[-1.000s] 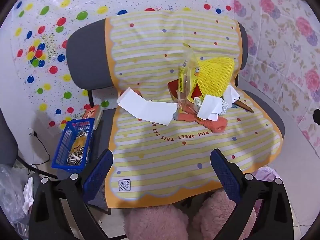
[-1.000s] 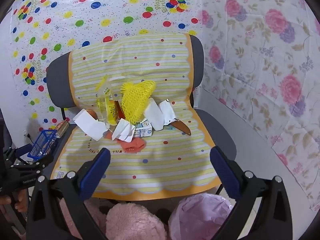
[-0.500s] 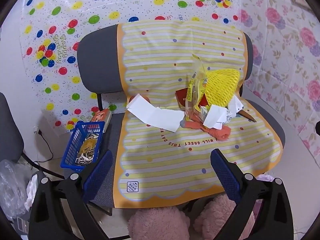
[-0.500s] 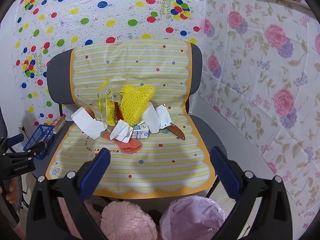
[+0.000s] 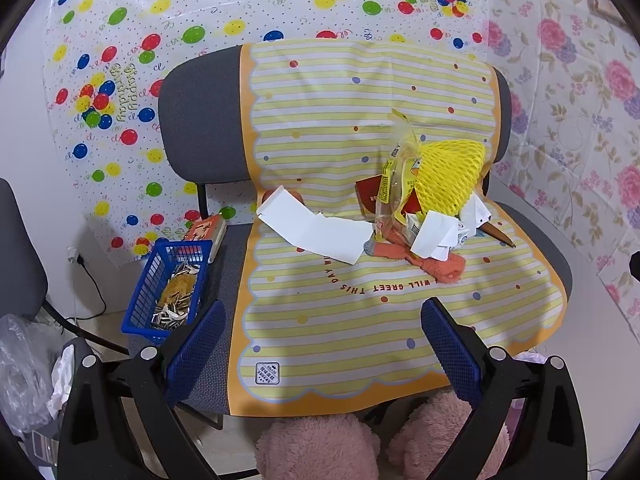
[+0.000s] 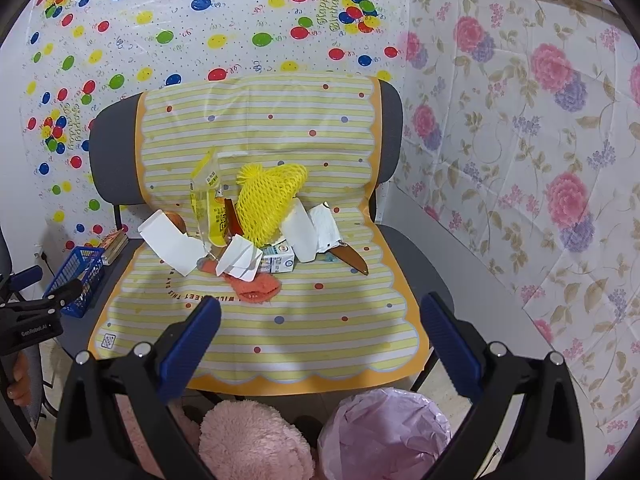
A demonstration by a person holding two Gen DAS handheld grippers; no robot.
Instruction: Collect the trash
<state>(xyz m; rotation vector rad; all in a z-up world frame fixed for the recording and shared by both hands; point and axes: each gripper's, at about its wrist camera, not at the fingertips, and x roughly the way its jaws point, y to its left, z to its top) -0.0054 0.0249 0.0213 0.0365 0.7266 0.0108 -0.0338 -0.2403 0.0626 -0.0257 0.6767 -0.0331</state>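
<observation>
A heap of trash lies on the striped yellow mat (image 5: 360, 320) (image 6: 312, 320) over a grey chair seat. It holds a yellow foam net (image 5: 448, 176) (image 6: 272, 200), a yellow wrapper (image 5: 396, 176) (image 6: 206, 200), white paper pieces (image 5: 316, 232) (image 6: 172, 244), a small milk carton (image 6: 278, 260), an orange cloth (image 5: 444, 266) (image 6: 252, 286) and a brown pointed piece (image 6: 350, 258). Both my left gripper (image 5: 324, 344) and my right gripper (image 6: 320, 336) are open, empty, and held back from the seat's front edge. A pink-lined bin (image 6: 384, 432) sits under the right gripper.
A blue basket (image 5: 168, 288) (image 6: 76, 276) of seed shells and a small book (image 5: 206, 230) rest on the seat's left. Pink fluffy slippers (image 5: 320, 448) (image 6: 252, 440) show below. A clear plastic bag (image 5: 24, 376) lies at far left. Patterned sheets cover the walls.
Both grippers have drawn back and risen from the chair, so the trash heap looks smaller and farther. Both stay open. Nothing on the seat has moved.
</observation>
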